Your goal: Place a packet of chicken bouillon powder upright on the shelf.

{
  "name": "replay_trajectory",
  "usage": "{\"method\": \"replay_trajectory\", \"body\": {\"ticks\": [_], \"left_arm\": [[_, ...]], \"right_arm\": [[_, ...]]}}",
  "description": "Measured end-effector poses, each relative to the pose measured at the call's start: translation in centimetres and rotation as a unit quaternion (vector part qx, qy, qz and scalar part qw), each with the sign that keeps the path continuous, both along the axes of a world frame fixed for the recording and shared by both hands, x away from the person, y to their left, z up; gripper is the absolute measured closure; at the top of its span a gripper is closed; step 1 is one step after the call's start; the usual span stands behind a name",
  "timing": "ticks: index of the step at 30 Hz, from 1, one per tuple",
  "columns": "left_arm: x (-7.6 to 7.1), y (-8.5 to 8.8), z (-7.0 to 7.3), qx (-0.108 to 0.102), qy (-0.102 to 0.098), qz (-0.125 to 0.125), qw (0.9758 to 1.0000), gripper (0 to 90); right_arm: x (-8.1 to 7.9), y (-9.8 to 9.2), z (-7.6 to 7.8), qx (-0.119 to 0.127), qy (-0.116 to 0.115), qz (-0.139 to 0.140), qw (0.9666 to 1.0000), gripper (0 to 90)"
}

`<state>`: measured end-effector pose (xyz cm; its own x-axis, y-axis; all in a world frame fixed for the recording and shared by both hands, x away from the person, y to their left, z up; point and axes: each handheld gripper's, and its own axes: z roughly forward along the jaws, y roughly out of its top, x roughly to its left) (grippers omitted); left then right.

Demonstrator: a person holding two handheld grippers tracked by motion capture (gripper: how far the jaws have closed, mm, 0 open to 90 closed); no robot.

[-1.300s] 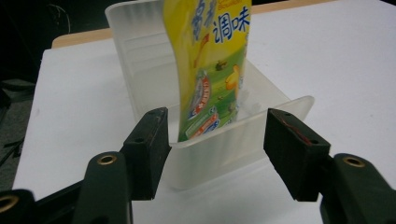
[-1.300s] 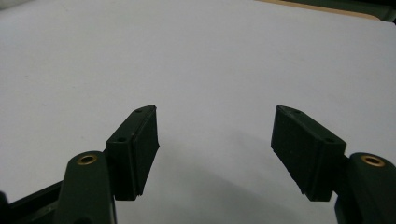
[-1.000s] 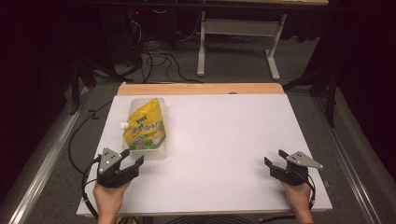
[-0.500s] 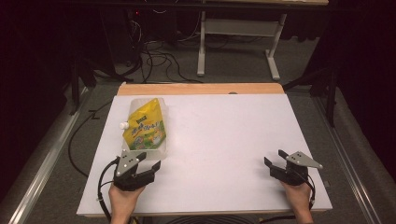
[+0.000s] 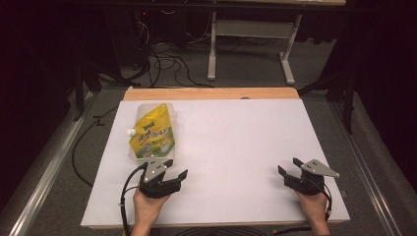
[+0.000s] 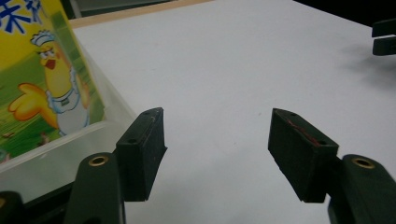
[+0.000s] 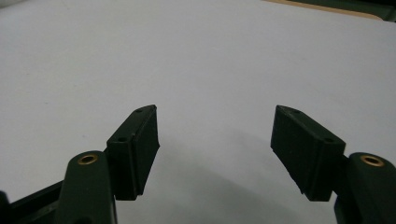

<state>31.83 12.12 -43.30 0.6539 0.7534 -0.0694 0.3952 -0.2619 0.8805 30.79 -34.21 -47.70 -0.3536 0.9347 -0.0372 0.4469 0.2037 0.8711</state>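
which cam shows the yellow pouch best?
High view: the whole yellow pouch lies flat with its white cap, just beyond the left gripper. Left gripper view shows its lower corner and chicken print, cropped. Right gripper view looks along bare table.

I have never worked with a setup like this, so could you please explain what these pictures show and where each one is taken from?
There is no robot here: a person sits at a white table and holds a hand tool with two black jaws in each hand. The high view looks down from above the person's side, so the forearms come in from the bottom. The left gripper is at the left of it, the right gripper at the right.

The other two pictures come from small cameras riding on the tools, each looking out along its own jaws. In both, the jaws stand apart with bare table between them, so nothing is held.

The one thing on the table is a yellow pouch with a white spout, lying flat. The left gripper view shows its cartoon print just beside the left jaw; the pouch is not between the jaws.
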Motion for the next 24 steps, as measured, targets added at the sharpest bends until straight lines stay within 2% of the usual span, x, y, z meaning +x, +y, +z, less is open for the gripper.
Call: {"method": "replay_trajectory", "body": {"ticks": [11,19,24], "left_arm": [[1.0,-2.2,-0.6,-0.002,0.002,-0.011,0.9999,36.9],[1.9,-4.3,-0.9,0.005,0.002,-0.026,0.9996,36.7],[3.0,-5.9,-1.6,0.009,0.004,-0.032,0.9994,36.7]], "right_arm": [[-0.1,-0.1,0.0,0.004,-0.002,0.001,1.0,32.9],[-0.1,0.0,0.0,0.005,-0.002,0.001,1.0,32.9],[-0.1,0.0,0.0,0.005,-0.002,0.0,1.0,32.9]]}}
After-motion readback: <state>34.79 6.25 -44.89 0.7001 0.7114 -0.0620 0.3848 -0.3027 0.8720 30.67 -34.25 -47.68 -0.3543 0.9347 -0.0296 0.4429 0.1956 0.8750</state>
